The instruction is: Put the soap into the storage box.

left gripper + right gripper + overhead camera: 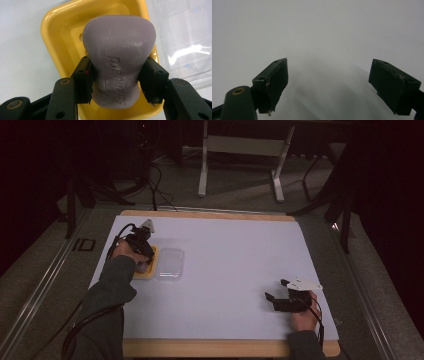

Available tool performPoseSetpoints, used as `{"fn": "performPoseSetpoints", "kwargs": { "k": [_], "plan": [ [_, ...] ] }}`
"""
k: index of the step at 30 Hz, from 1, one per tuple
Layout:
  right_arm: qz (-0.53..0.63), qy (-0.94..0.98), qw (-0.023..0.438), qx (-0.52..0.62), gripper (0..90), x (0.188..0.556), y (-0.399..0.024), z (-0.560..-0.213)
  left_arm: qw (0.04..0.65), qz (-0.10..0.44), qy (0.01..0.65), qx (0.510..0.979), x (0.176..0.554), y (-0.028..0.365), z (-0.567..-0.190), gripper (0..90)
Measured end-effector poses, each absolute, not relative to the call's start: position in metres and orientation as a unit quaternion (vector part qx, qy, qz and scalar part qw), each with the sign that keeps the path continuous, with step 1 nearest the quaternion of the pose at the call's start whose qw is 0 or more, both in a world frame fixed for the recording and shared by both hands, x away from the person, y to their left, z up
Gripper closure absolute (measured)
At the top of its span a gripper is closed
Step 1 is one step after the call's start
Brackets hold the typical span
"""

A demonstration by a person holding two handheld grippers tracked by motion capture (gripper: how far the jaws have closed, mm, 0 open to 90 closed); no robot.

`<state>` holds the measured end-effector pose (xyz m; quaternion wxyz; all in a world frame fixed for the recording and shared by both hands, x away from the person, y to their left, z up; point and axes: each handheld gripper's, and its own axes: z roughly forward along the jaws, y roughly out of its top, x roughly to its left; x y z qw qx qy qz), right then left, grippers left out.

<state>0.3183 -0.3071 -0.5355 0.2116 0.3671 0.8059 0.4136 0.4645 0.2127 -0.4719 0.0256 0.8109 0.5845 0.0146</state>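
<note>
A lab-like recording space is seen: a desk (210, 347) covered by a white sheet (230, 270) is set on grey carpet (240, 185), ringed by dark curtains (395, 195), loose cables (155, 185) and a bare stand (240, 150).

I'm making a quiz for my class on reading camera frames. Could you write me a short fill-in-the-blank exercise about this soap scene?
1. The left gripper is shut on a purple bar of ____.
2. Under the soap lies a dish coloured ____.
3. The clear lid lies on the dish's ____ side in the high view.
4. The jaws of the right gripper stand ____.

Missing words: soap; yellow; right; open
</note>
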Motion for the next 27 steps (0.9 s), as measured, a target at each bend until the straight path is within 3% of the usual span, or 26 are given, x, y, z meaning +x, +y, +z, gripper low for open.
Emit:
{"fn": "performPoseSetpoints", "kwargs": {
  "k": [27],
  "plan": [
    [0.407,0.81,0.213,0.365,15.5,0.319,-0.306,-0.536,0.035,0.024,0.603,0.797,0.465,0.22,-0.484,49.4]
  ]
}}
